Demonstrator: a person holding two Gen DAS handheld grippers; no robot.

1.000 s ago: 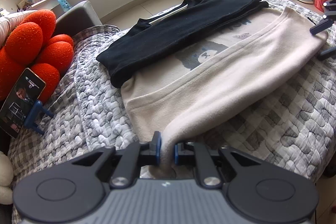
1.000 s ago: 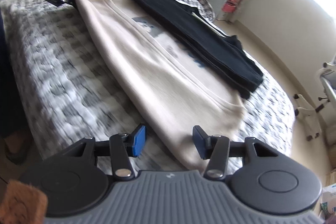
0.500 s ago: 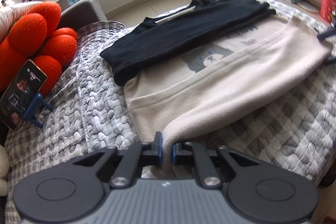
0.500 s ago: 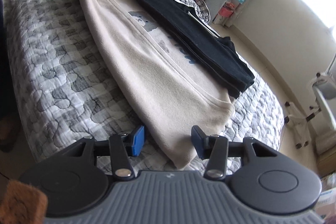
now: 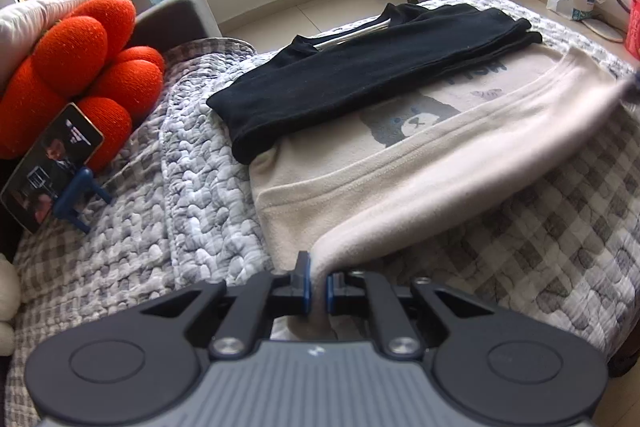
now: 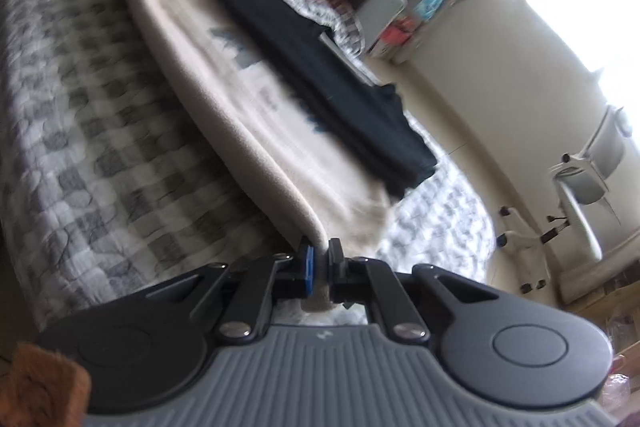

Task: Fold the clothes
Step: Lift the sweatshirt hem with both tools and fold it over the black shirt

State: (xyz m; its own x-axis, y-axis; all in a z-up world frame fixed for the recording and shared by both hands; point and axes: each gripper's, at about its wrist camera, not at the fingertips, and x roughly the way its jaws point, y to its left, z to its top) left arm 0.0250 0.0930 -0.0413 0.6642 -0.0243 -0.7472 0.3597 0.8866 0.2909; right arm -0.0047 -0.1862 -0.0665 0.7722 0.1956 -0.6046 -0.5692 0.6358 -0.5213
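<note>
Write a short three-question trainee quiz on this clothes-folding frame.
1. True or false: the black garment lies on top of the cream sweatshirt.
2. What does the left tool grip? A) a corner of the cream sweatshirt B) the phone C) the quilt
3. Fill in: the right tool is shut on the ____.

Key: 1 true; 2 A; 3 cream sweatshirt, at its other near corner.
</note>
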